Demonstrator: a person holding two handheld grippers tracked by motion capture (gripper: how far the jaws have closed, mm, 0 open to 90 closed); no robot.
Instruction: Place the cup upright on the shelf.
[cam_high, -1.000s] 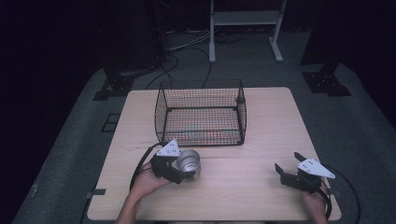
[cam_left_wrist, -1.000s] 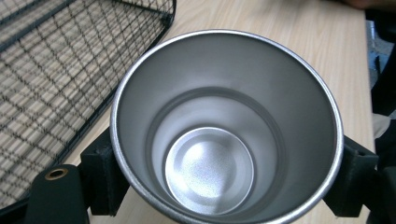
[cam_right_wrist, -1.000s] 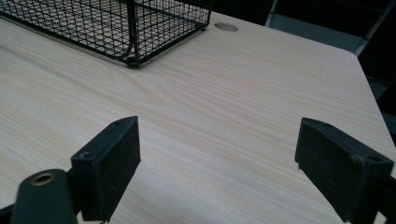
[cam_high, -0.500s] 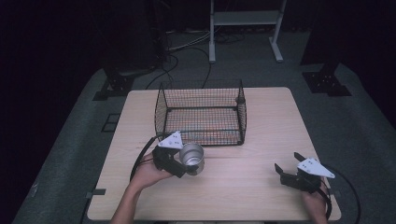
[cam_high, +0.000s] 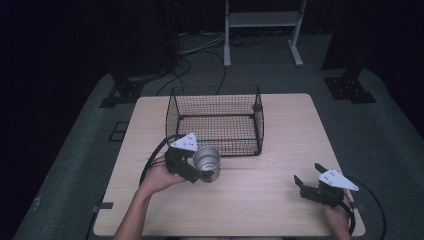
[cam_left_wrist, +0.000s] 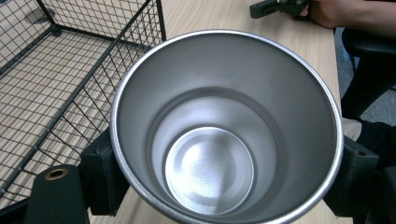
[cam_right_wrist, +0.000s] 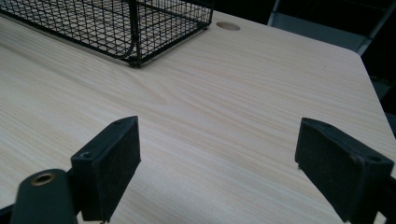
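A plain steel cup (cam_high: 207, 163), shiny and empty, is clamped between the jaws of the left gripper (cam_high: 192, 170) just in front of the wire basket (cam_high: 218, 120). Its ringed inner base is revealed in the left gripper view. The right gripper (cam_high: 307, 181) is held wide open, gripping nothing, over the pale wooden table (cam_high: 280, 145). Dark floor is seen around.

The cup (cam_left_wrist: 224, 135) hides most of the left gripper's (cam_left_wrist: 224, 182) jaws, and the bottom edge cuts its rim.
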